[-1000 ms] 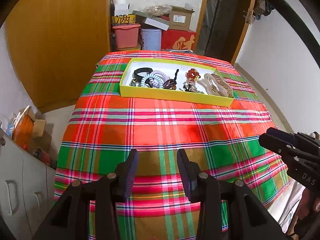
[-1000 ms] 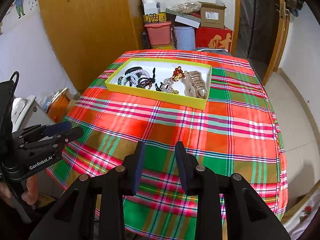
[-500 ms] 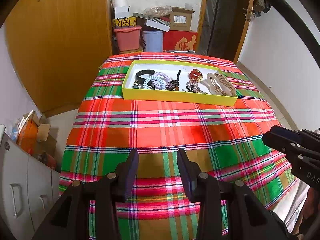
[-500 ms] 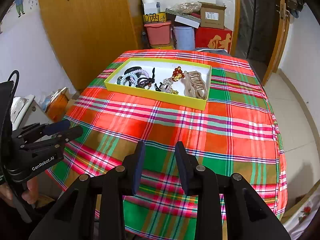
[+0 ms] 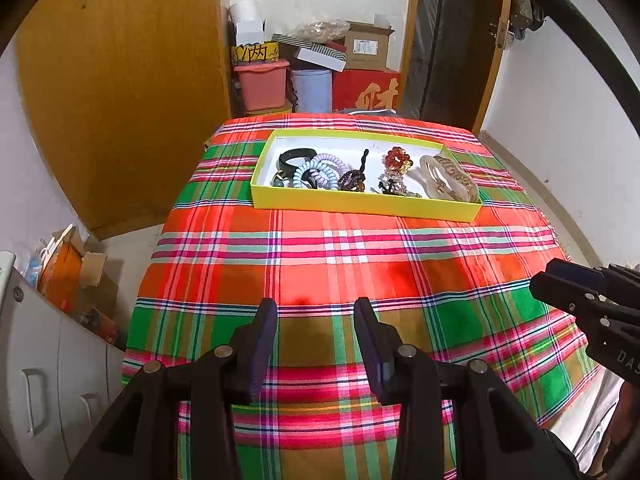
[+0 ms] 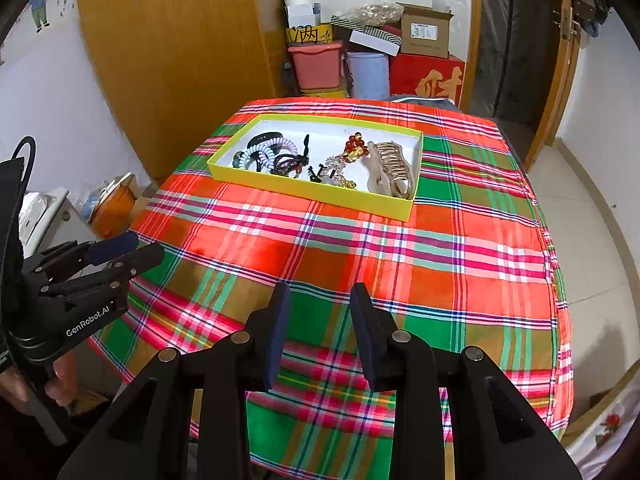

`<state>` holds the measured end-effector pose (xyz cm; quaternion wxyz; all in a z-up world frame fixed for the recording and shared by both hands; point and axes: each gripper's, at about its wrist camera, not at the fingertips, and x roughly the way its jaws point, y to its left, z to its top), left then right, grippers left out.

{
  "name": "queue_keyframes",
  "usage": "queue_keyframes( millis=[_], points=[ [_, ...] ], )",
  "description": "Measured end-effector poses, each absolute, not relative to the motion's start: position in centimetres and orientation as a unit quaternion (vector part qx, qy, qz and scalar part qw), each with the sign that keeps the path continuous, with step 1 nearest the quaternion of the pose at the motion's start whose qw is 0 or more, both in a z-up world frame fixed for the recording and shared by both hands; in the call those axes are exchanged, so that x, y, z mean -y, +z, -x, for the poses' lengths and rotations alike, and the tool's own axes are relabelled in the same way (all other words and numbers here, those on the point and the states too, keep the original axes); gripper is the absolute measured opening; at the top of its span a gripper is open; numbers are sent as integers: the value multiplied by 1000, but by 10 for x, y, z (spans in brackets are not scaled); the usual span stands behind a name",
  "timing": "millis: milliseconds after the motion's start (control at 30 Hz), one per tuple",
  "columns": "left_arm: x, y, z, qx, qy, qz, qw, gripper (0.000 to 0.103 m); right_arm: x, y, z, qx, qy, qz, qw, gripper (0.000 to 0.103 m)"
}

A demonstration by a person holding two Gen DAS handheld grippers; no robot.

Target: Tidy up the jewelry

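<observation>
A: So, has the left gripper (image 5: 315,320) shifted over the last second?
B: Slightly; its view now takes in more of the bench's near edge. Its jaws stand apart, gripping nothing.
A: And the right gripper (image 6: 318,306)?
B: Almost unmoved, jaws likewise parted and empty.
A: The jewelry?
B: Unmoved in the shallow yellow cardboard tray (image 5: 360,204) on the red-and-green plaid tablecloth (image 5: 340,264), far side.

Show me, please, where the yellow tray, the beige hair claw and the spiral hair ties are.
yellow tray (image 5: 360,203): left wrist view, on its near outer wall.
beige hair claw (image 6: 390,164): right wrist view, on its toothed body.
spiral hair ties (image 5: 320,170): left wrist view, on the pale coils.
</observation>
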<state>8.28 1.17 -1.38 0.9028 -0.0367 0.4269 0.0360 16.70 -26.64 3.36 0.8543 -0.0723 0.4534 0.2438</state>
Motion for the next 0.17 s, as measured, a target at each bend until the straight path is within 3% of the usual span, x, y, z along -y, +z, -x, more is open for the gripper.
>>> queue_keyframes(
  millis=[167],
  points=[
    [-13, -14, -84, -426, 34, 43, 903, 40, 266, 34, -167, -453, 244, 73, 854, 32]
  ],
)
